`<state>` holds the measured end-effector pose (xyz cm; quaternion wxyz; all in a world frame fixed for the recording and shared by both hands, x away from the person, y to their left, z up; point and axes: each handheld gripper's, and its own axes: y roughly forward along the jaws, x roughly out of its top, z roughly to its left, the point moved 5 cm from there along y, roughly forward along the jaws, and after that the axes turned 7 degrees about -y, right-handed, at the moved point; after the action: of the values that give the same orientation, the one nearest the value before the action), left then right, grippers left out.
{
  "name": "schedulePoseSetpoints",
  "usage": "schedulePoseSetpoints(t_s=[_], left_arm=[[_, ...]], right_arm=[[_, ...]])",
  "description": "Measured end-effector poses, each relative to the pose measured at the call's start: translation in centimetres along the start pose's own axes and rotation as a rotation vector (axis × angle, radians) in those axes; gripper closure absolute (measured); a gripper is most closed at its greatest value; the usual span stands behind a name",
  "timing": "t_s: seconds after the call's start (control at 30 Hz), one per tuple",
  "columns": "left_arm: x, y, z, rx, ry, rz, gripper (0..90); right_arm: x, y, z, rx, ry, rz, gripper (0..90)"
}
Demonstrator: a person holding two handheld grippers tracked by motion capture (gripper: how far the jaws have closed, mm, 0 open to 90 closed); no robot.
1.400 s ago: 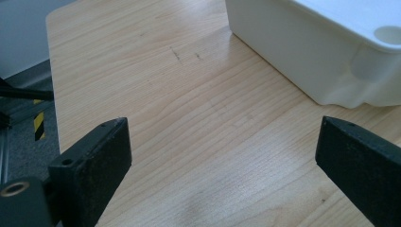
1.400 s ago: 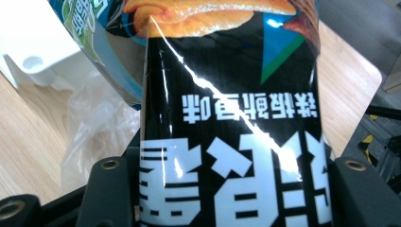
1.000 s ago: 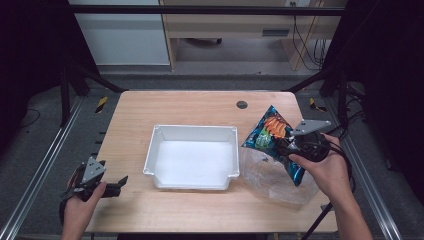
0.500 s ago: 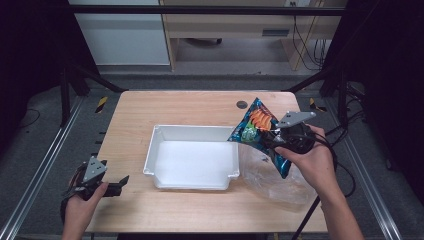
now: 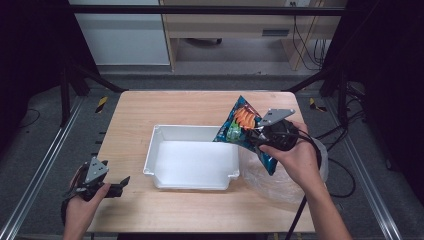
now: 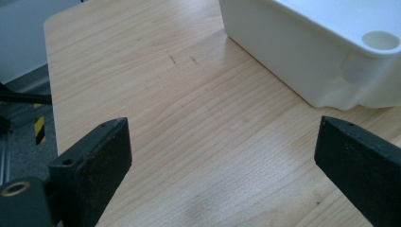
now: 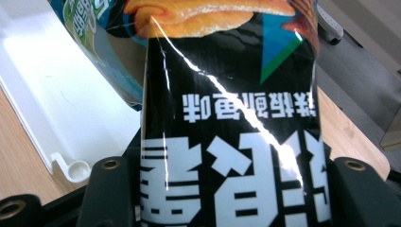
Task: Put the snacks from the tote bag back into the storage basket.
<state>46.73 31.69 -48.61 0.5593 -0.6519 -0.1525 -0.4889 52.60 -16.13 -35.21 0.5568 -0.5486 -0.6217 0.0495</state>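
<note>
My right gripper is shut on a blue and orange snack bag, held in the air over the right end of the white bin. In the right gripper view the snack bag sits squeezed between both jaws, its black panel with white print upside down, and the white bin lies below to the left. My left gripper rests near the table's front left corner, open and holding nothing. In the left gripper view its jaws stand wide apart over bare wood, with the white bin at the upper right.
A crumpled clear plastic bag lies on the table right of the bin, under my right hand. A small dark round object sits near the table's far edge. Metal frame rails run along both sides.
My right gripper has carried the snack bag to the left, from above the clear plastic bag to over the bin's right end. The left gripper has stayed put.
</note>
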Motion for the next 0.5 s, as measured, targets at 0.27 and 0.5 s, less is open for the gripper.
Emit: schedulePoseSetpoints(t_s=[0.27, 0.5], left_arm=[[0.0, 0.3, -0.2, -0.005, 0.007, -0.002, 4.3], [0.4, 0.4, -1.2, -0.027, 0.078, -0.016, 3.9]], right_arm=[[1.9, 0.6, 0.4, 0.012, -0.02, -0.026, 41.9], [3.0, 2.3, 0.9, 0.028, -0.04, -0.041, 41.9]])
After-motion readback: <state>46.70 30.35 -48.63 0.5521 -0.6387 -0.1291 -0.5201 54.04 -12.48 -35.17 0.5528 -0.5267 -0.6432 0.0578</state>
